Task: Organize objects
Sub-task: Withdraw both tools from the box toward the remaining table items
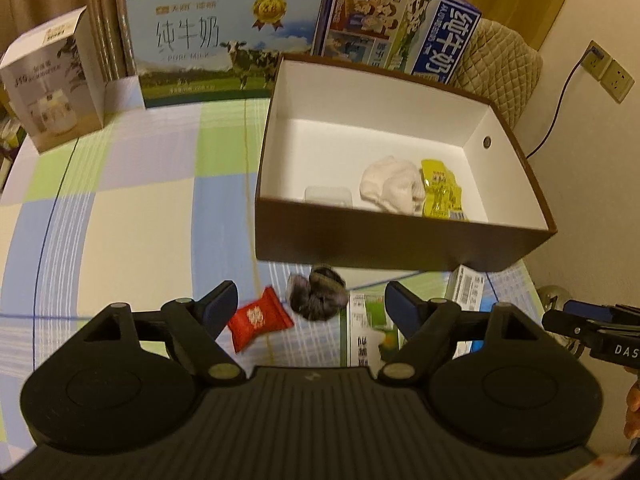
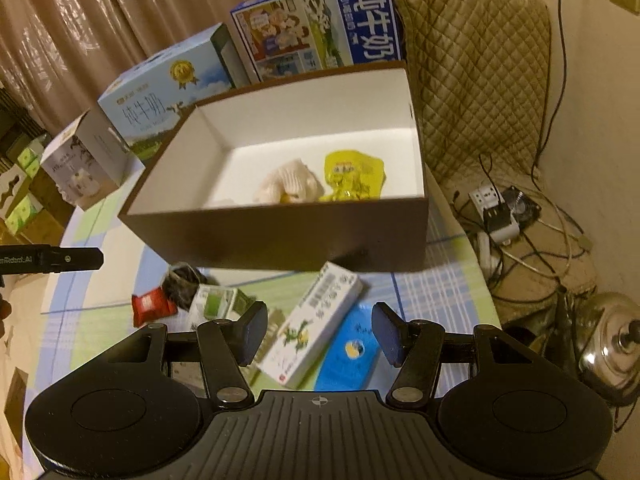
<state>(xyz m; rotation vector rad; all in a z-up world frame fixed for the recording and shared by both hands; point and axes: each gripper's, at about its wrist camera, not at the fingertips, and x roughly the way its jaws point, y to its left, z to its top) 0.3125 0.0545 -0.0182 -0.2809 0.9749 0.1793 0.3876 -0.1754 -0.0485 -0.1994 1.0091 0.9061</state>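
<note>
A brown open box with a white inside stands on the checked tablecloth. In it lie a white sock, a yellow snack packet and a clear plastic piece. In front of the box lie a red candy packet, a dark furry bundle, a green-and-white box, a long white medicine box and a blue packet. My left gripper is open above the candy and bundle. My right gripper is open over the medicine box.
Two milk cartons and a small white carton stand along the table's far edge. A quilted chair is behind the table. Cables, a power strip and a metal kettle lie on the floor at right.
</note>
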